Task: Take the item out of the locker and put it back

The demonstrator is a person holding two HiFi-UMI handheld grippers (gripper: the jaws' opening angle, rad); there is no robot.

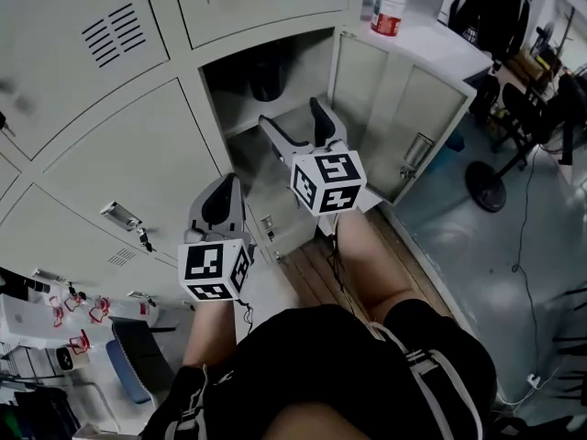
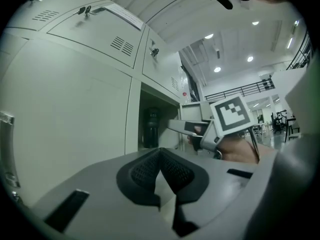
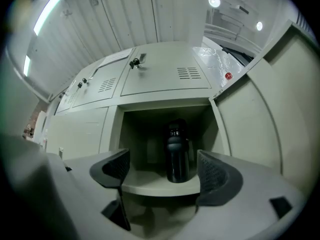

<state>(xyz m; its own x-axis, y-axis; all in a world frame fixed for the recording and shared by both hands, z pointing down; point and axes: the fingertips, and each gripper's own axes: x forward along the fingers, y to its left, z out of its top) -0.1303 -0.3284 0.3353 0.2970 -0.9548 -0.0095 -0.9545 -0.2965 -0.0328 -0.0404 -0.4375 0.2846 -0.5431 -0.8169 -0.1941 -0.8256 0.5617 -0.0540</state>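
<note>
**Head view.** The open locker (image 1: 240,108) has its door (image 1: 404,117) swung out to the right. A dark bottle (image 1: 266,73) stands deep in the compartment. The right gripper (image 1: 293,122) is at the opening. The left gripper (image 1: 220,200) hangs back, in front of the closed door beside it.

**Left gripper view.** The jaws are pressed together with nothing between them. The bottle shows upright in the compartment, well apart from them.

**Right gripper view.** The jaws are spread wide and empty. The bottle stands on the shelf (image 3: 150,185) beyond the tips and is framed between them, untouched. Its long axis is vertical, cap uppermost.

**Likely hazards.**
- The bottle is tall and narrow, so an off-centre approach could let one jaw tip knock it over before the jaws close on it.
- With the jaws this wide, they may also strike the locker frame.
</note>
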